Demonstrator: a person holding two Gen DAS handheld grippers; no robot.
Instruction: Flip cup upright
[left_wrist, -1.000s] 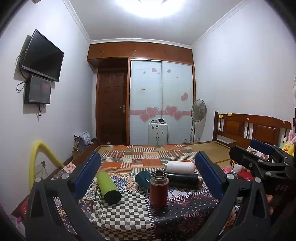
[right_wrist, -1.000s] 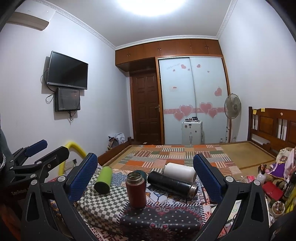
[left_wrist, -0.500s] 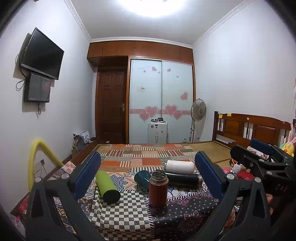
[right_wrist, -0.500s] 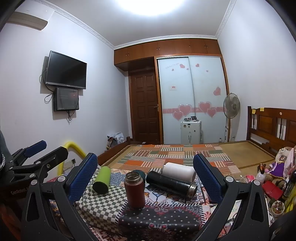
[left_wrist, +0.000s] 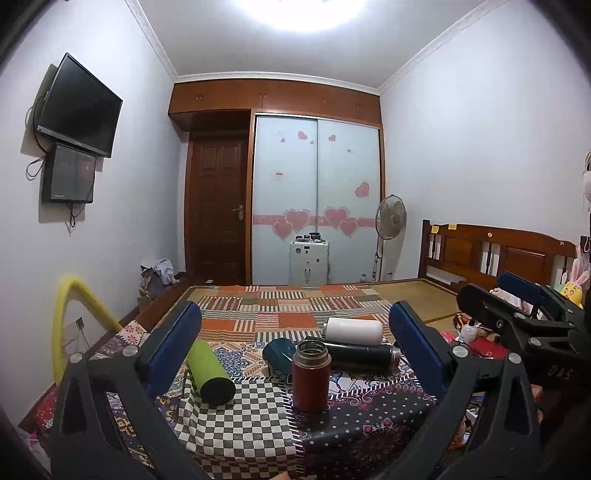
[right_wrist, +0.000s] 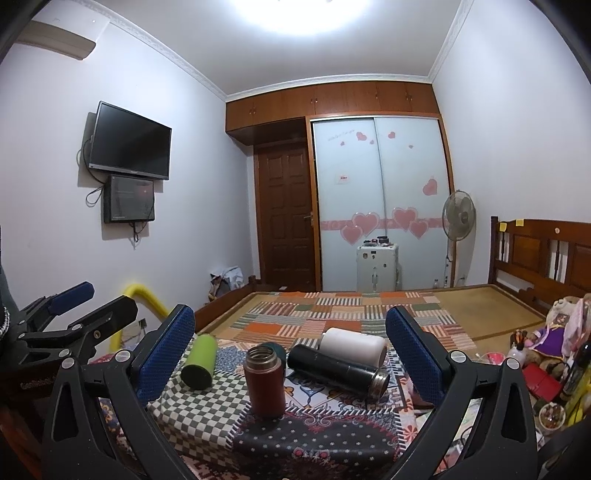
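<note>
Cups on the patchwork table

Cups sit in a small bunch on a table (left_wrist: 236, 435) covered with patchwork cloth. The red cup (left_wrist: 311, 376) (right_wrist: 265, 381) stands upright near the front edge, about in the middle, with its open mouth facing up. It rests where the checkered patch meets the dark flowered patch.

The green cup (left_wrist: 209, 371) (right_wrist: 200, 360) lies on its side toward the left edge, with its dark flat end pointing to the front. The black cup (left_wrist: 351, 356) (right_wrist: 338, 367) lies on its side behind the red one, toward the right edge — its shiny metal end points to the right. The white cup (left_wrist: 352, 329) (right_wrist: 352, 344) lies on its side just behind the black one, close to the back edge. A dark teal cup (left_wrist: 279, 354) (right_wrist: 275, 349) lies behind the red cup, and the red cup hides part of it.

The left gripper (left_wrist: 295, 341) is held in front of the table with its two blue fingers (left_wrist: 176, 341) spread wide apart. It holds nothing. The right gripper (right_wrist: 290, 343) is wide open too, and its blue fingers (right_wrist: 166, 350) touch no cup. Both grippers are apart from the cups — each one also peeks into the side of the other's view.
</note>
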